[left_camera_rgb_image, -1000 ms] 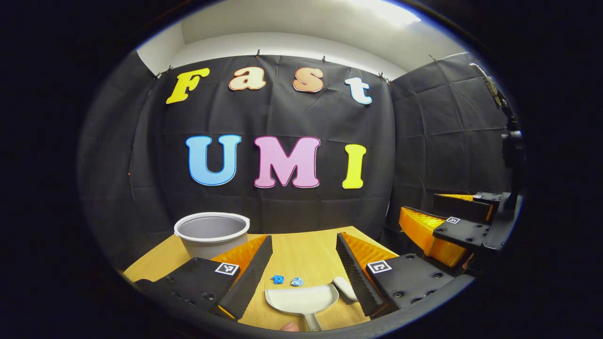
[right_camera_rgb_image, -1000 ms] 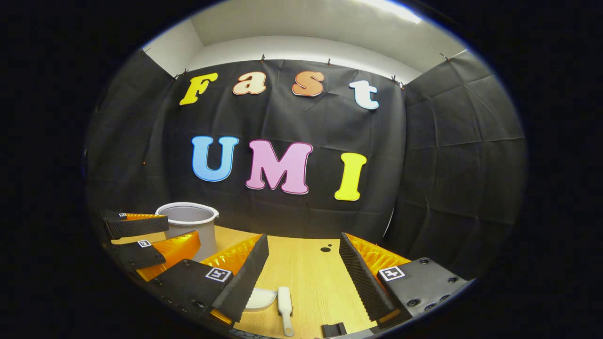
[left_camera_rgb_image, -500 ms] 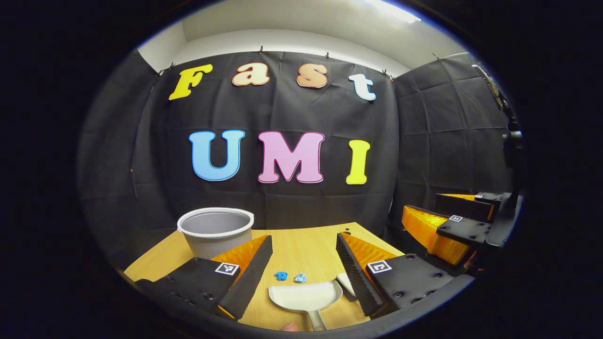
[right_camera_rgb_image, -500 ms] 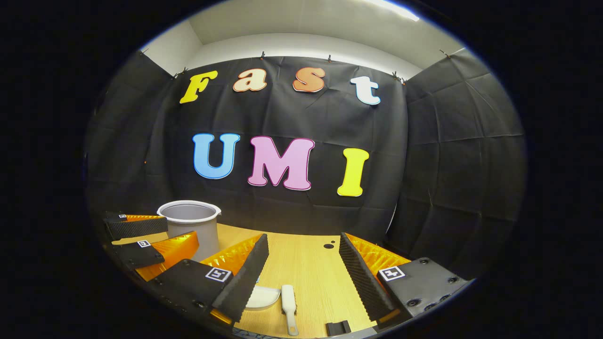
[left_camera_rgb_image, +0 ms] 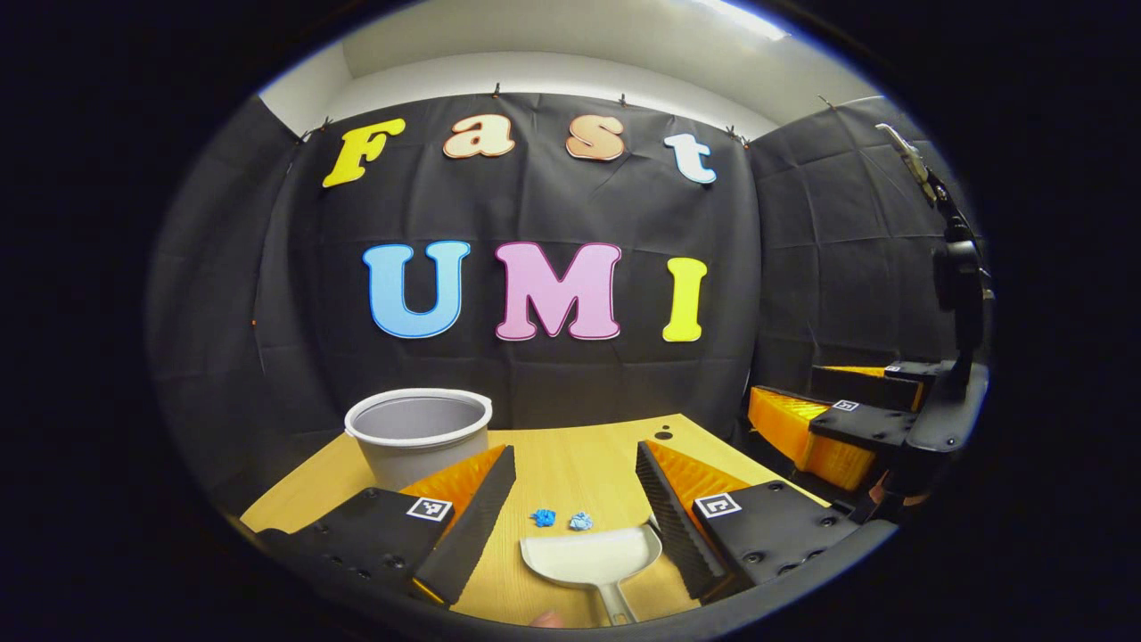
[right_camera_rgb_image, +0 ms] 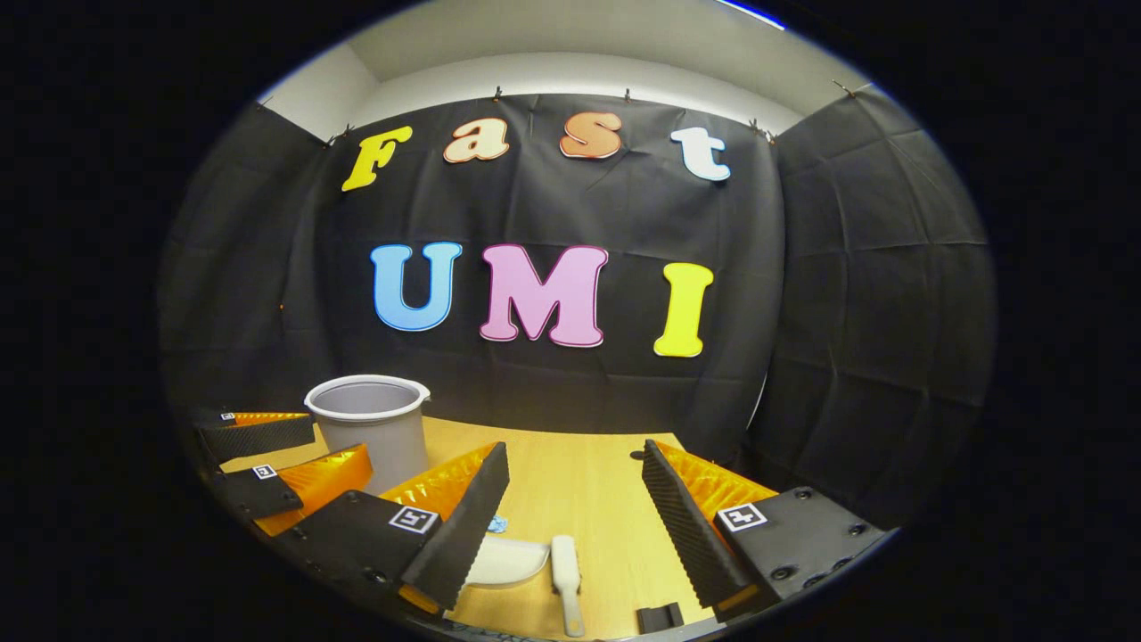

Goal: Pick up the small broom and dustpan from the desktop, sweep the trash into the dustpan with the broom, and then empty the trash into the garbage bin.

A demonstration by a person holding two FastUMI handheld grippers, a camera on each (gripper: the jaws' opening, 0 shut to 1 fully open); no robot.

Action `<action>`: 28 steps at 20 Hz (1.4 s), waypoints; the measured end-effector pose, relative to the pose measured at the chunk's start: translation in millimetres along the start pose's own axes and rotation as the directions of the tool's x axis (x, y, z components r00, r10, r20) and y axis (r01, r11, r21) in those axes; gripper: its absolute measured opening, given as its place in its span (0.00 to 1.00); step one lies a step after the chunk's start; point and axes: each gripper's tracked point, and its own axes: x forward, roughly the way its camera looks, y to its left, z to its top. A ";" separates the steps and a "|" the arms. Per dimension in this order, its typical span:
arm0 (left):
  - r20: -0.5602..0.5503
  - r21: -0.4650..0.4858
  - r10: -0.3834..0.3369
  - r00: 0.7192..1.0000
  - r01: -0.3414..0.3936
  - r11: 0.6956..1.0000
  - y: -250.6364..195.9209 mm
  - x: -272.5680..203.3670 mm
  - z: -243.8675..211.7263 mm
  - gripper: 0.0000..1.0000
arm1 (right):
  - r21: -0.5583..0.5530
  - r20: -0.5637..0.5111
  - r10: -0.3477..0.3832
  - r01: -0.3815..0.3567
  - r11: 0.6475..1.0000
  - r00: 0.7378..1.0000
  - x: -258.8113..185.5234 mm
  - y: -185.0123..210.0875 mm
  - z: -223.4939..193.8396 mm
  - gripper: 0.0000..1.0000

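My left gripper hangs above the wooden desktop, fingers spread wide with nothing between them. The white dustpan lies just below, two blue paper scraps just beyond it and the grey garbage bin far left. My right gripper is likewise spread, over the small broom.

A pale wood-grain desktop with a matt finish carries a smooth, faintly glossy white plastic dustpan and small broom. Two scraps of crumpled blue paper lie beside a smooth grey plastic bin.
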 end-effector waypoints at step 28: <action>-0.873 -0.072 -0.034 0.487 -0.059 0.996 -55.6 -6.7 -167.8 0.84 | 0.132 -0.795 0.194 -0.148 0.980 0.574 34.3 -25.0 -261.2 0.98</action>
